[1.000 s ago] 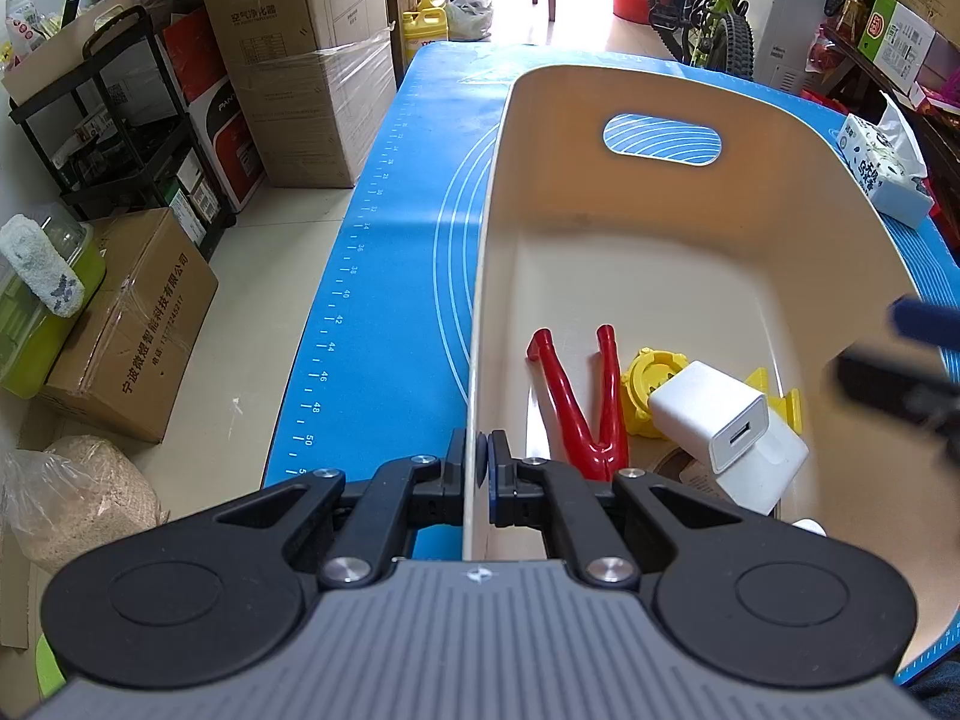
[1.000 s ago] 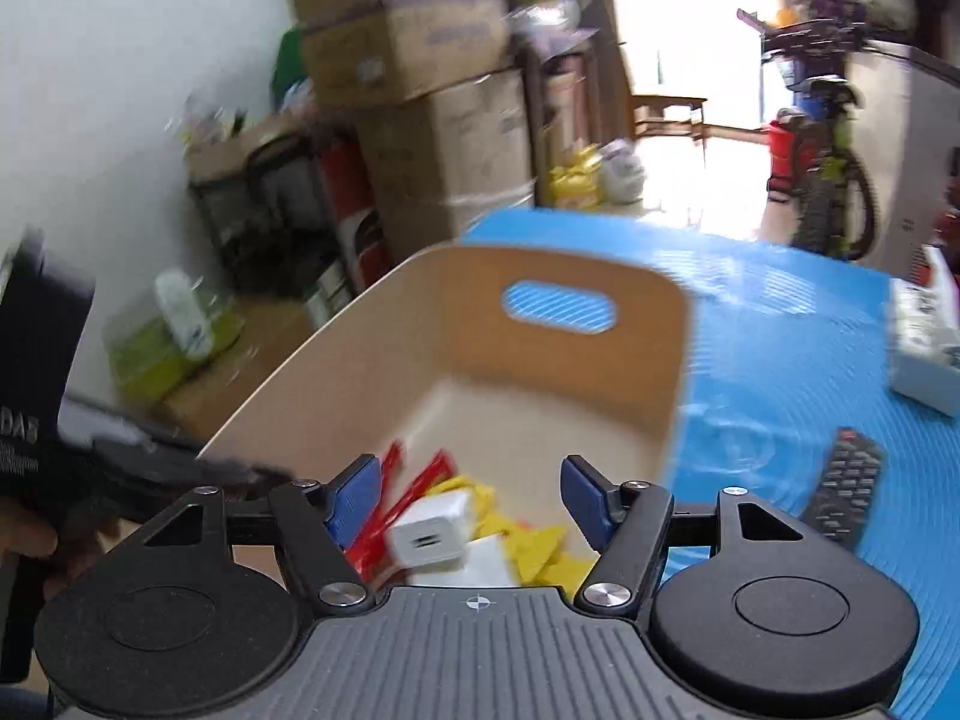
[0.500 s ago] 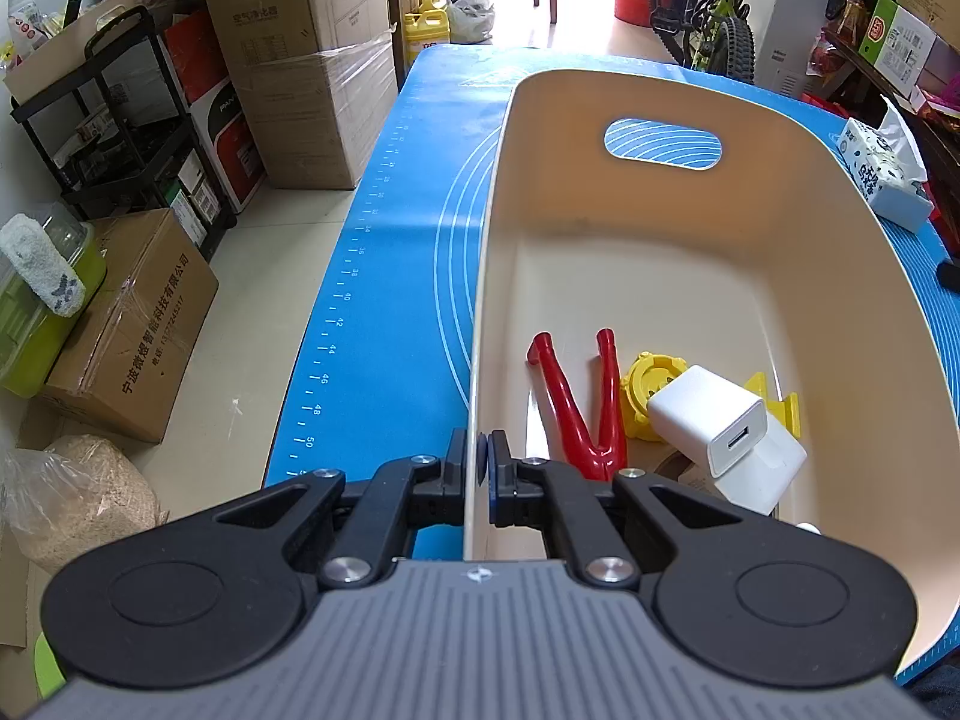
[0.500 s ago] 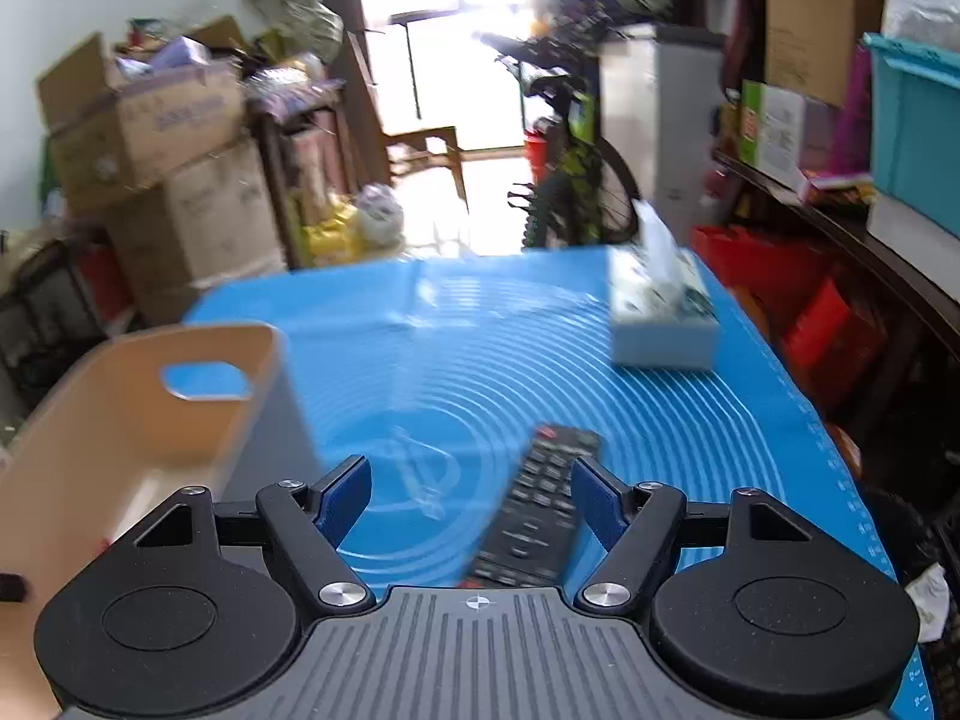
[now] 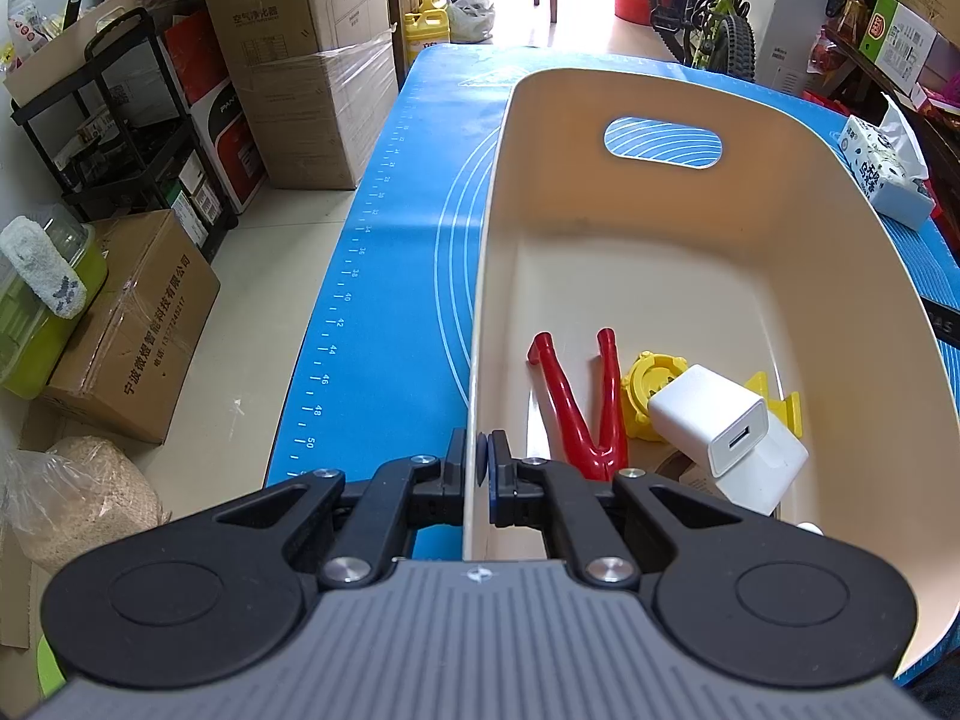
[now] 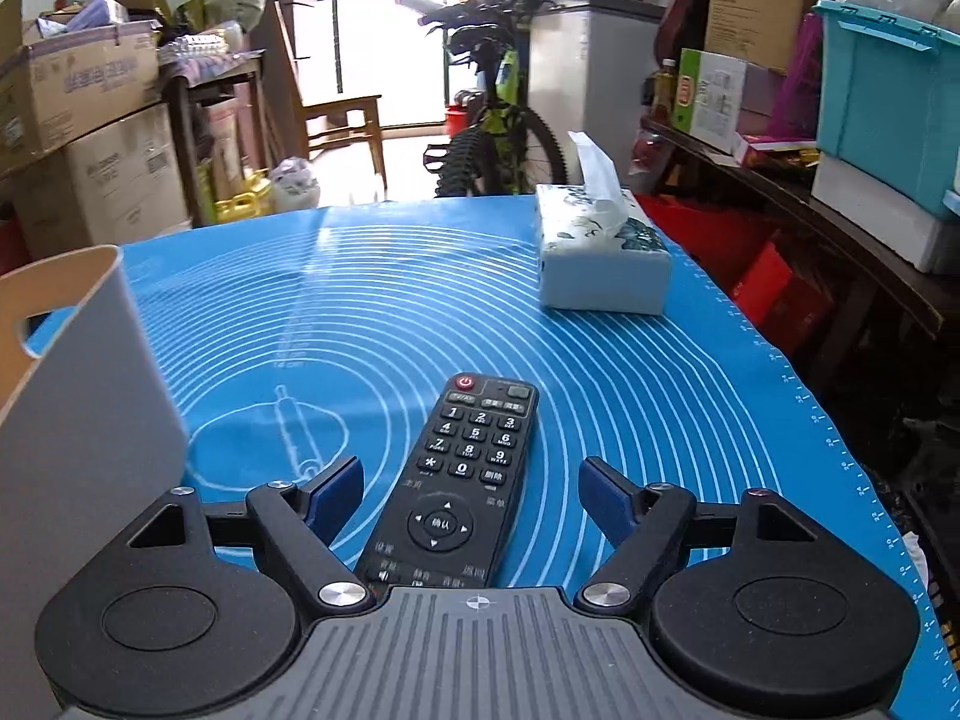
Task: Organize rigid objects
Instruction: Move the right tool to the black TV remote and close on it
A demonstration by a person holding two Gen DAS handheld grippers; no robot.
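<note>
On the left wrist view, the left gripper clamps the cream plastic bin's near rim (red clip and white charger cube inside). Right view: the right gripper, jaws just widening, straddles a black remote control lying on the blue mat, untouched.

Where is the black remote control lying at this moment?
In the right wrist view, the black remote control lies flat on the blue mat, between the open fingers of the right hand-held gripper, right of the beige bin and nearer than the tissue box.

Black linkage arms, silver screws, blue-padded fingers, ribbed grey housing, crosshair mark.
</note>
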